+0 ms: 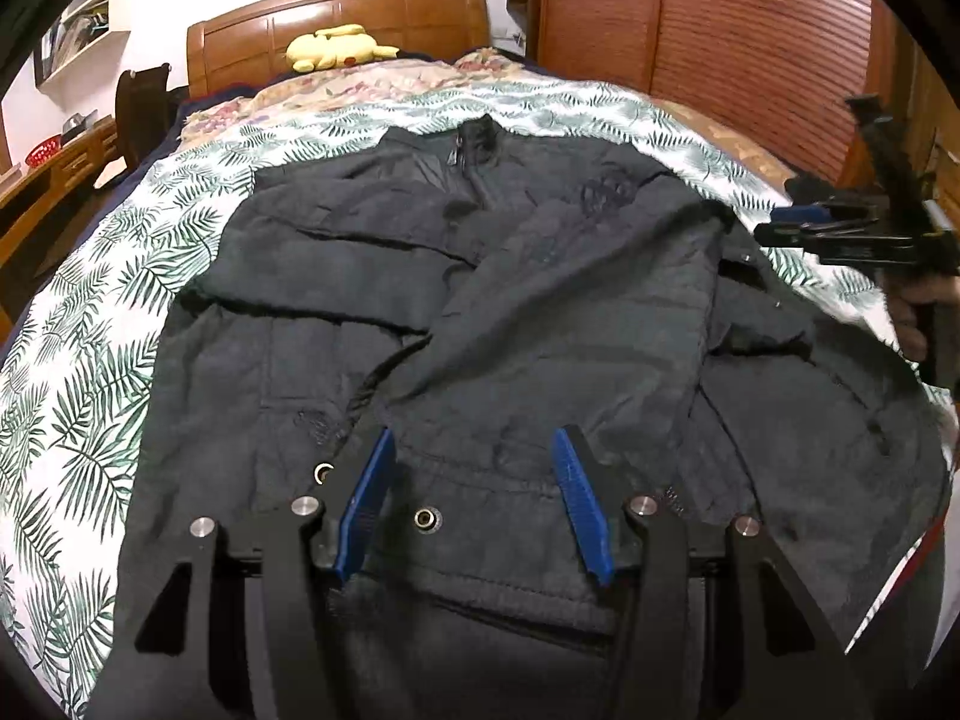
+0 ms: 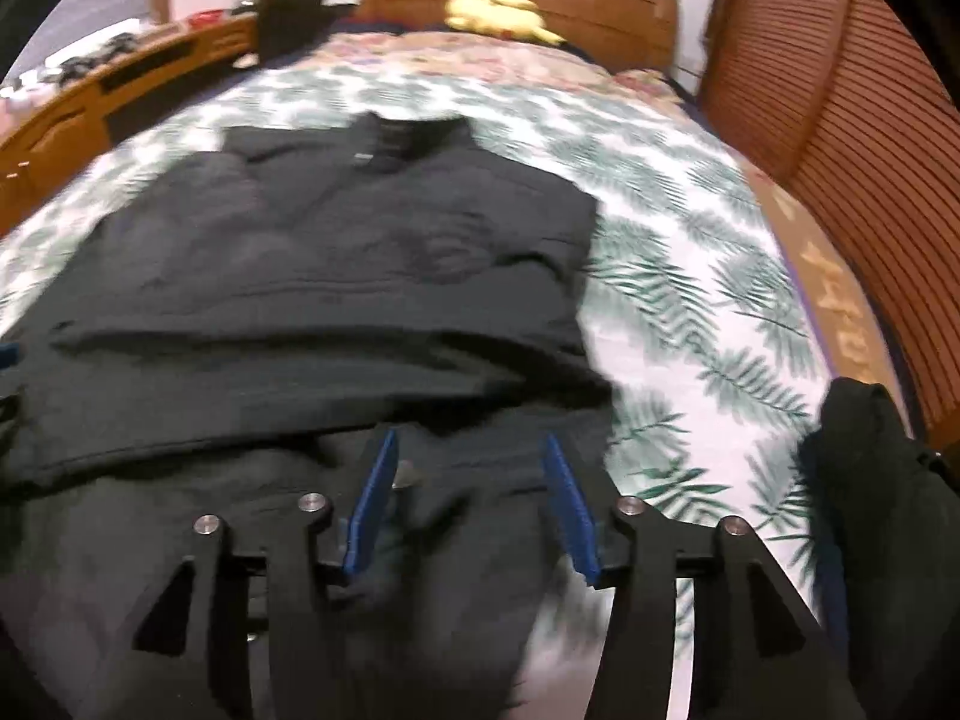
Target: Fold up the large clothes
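Evidently mid-fold: black jacket (image 1: 480,312) lies spread on the leaf-print bedspread (image 1: 90,372) just ahead of both grippers, one sleeve crossed over its front. Left gripper (image 1: 474,450) gapes wide, empty; right gripper (image 2: 468,450) likewise. Next move, I judge: pinch the near hem, carry it toward the collar. Right view is blurred; hem cut off below.

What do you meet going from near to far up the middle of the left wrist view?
Left gripper with fingers apart → dark jacket spread out → its collar → leaf-print sheet → floral blanket → yellow plush toy → wooden headboard.
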